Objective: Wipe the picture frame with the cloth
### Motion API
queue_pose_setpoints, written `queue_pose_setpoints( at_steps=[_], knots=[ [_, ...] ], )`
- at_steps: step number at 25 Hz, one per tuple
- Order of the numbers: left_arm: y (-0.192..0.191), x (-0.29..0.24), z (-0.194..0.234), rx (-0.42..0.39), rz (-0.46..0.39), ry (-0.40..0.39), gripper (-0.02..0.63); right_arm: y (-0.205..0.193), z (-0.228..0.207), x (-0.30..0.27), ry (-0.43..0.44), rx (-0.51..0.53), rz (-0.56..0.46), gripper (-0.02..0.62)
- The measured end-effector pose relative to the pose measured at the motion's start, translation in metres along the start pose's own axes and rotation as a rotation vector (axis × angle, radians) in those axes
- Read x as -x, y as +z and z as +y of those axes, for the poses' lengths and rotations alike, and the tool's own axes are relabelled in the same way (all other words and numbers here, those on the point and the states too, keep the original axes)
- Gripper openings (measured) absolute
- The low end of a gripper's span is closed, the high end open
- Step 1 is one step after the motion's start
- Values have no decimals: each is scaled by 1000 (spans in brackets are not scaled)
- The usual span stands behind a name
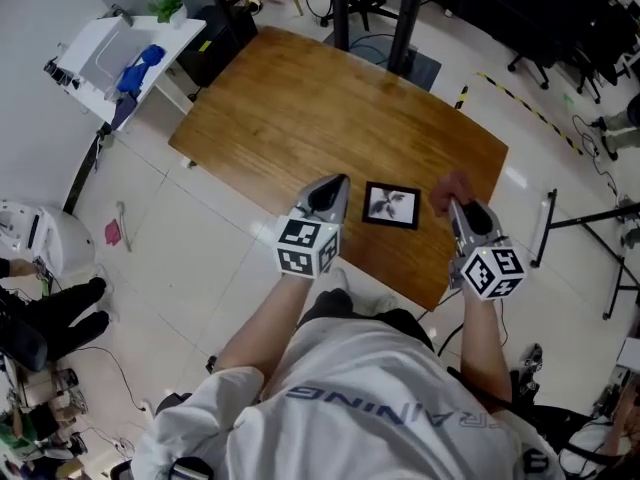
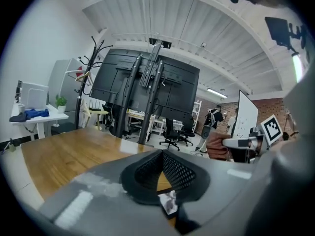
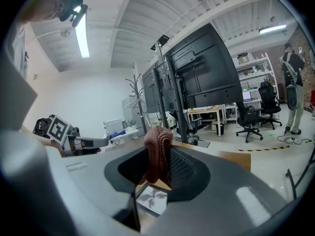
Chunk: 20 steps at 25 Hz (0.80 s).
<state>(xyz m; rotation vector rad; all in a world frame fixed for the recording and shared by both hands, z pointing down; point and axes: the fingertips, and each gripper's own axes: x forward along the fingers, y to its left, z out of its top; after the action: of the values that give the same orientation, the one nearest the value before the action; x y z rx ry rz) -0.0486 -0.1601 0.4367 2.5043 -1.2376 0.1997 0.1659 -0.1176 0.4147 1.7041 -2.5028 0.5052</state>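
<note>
Your right tongs (image 1: 458,208) grip the cloth (image 1: 452,186) just right of the picture frame (image 1: 391,206), left tongs (image 1: 336,186) pinched empty, wiping seemingly not yet begun.

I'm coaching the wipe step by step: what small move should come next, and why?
Probably ease the right gripper left and down so the cloth it clamps meets the picture frame. The cloth hangs just right of the frame, which lies flat on the table; the left gripper, shut and empty, sits at its other side.
</note>
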Motion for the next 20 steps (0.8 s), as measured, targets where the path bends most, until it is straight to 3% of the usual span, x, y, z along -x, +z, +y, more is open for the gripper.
queue_pose_setpoints(
  at_steps=[7, 20],
  knots=[
    [-54, -23, -7, 35, 132, -56, 3, -18, -1, -31, 15, -32, 61, 114],
    [-170, -54, -32, 71, 389, -76, 3, -90, 23, -106, 197, -83, 263, 114]
  ],
)
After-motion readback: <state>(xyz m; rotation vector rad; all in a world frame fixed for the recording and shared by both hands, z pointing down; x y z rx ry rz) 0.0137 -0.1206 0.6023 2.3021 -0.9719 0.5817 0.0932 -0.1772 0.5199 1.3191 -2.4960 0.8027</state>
